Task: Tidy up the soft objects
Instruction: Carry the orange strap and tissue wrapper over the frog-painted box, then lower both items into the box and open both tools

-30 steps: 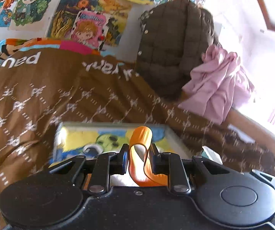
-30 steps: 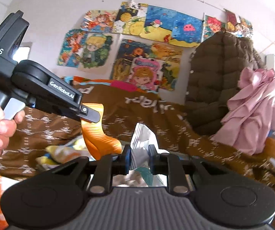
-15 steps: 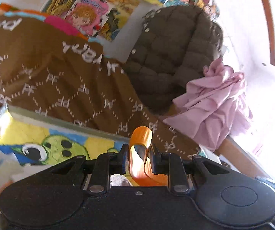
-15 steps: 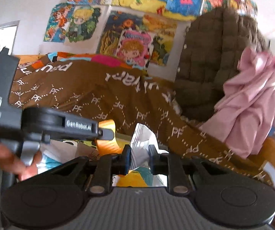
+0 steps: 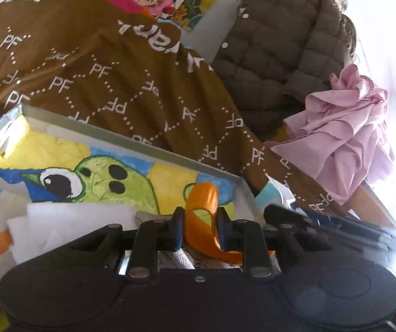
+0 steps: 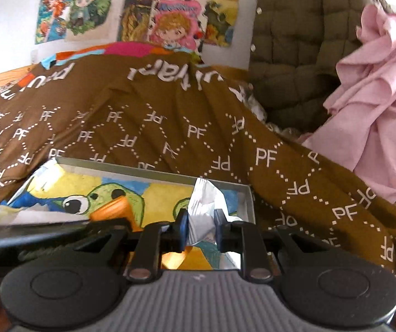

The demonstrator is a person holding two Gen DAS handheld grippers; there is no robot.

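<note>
My left gripper [image 5: 198, 221] is shut on a looped orange ribbon [image 5: 202, 196], held low over a shallow box [image 5: 131, 141] lined with a cartoon frog print. White padding [image 5: 68, 221] and a grey knit cloth [image 5: 175, 258] lie in the box under the fingers. My right gripper [image 6: 200, 224] is shut on a crumpled silvery-white wrapper [image 6: 206, 204], at the right end of the same box [image 6: 148, 170]. The left gripper's black body [image 6: 37, 235] crosses the right wrist view at lower left.
The box sits on a brown blanket [image 5: 109, 77] printed with "PF". A dark quilted jacket [image 5: 280, 47] and a pink garment [image 5: 344, 132] hang at the right. Cartoon posters [image 6: 170, 16] cover the wall behind. A wooden bed edge [image 5: 369, 202] runs at right.
Both grippers have come down and forward to the box, which now fills the lower view. The left gripper carried the orange ribbon down into it; the right kept the wrapper.
</note>
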